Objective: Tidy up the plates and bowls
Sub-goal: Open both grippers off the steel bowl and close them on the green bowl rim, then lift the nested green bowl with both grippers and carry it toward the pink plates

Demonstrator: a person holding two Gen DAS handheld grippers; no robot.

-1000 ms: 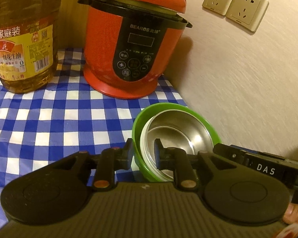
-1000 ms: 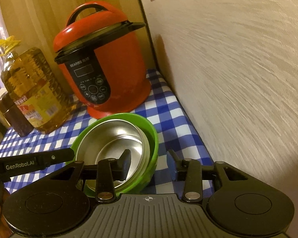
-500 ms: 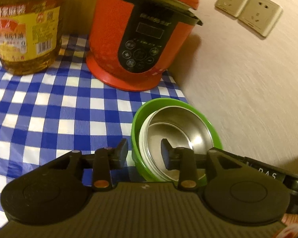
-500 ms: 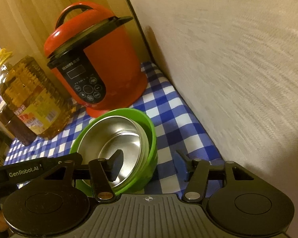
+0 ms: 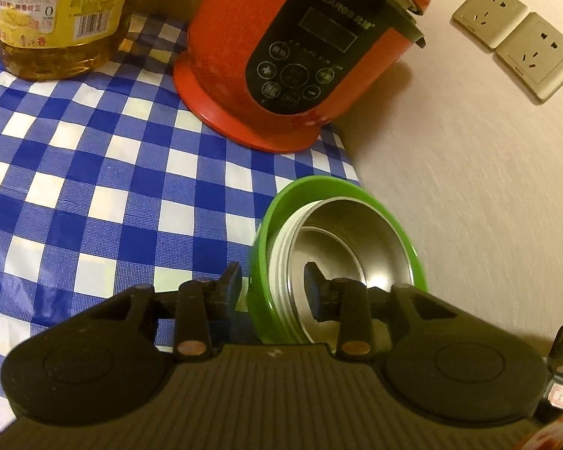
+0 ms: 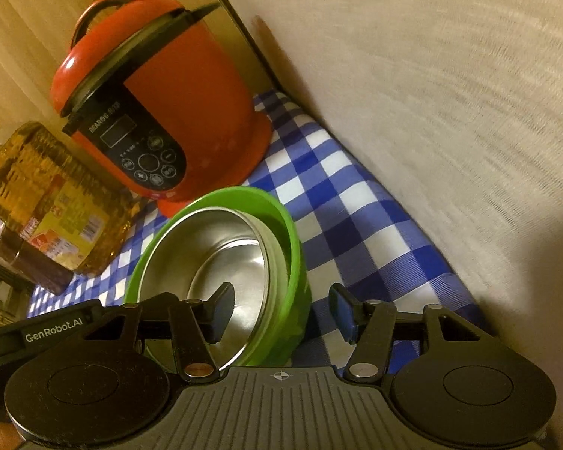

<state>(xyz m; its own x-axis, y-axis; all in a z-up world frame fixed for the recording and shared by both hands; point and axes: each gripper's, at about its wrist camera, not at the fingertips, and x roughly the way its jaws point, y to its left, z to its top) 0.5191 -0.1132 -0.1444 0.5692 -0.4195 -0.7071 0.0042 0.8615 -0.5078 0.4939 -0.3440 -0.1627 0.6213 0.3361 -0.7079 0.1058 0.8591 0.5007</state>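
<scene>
Left wrist view: steel bowl [image 5: 341,251] nested in green bowl [image 5: 261,270], lower centre on checked cloth [image 5: 94,172]; left gripper [image 5: 274,285] narrowly parted, astride the near rim, not pressing. Right wrist view: right gripper [image 6: 281,307] wider, astride the same stack's rim, unclamped. Nesting looks done; any plates unseen.

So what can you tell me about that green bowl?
The green bowl looks like smooth plastic, round, upright on the blue checked cloth by the wall, in front of the red cooker. A shiny metal bowl sits nested inside it. Both grippers' fingers straddle its rim, not squeezing.
</scene>
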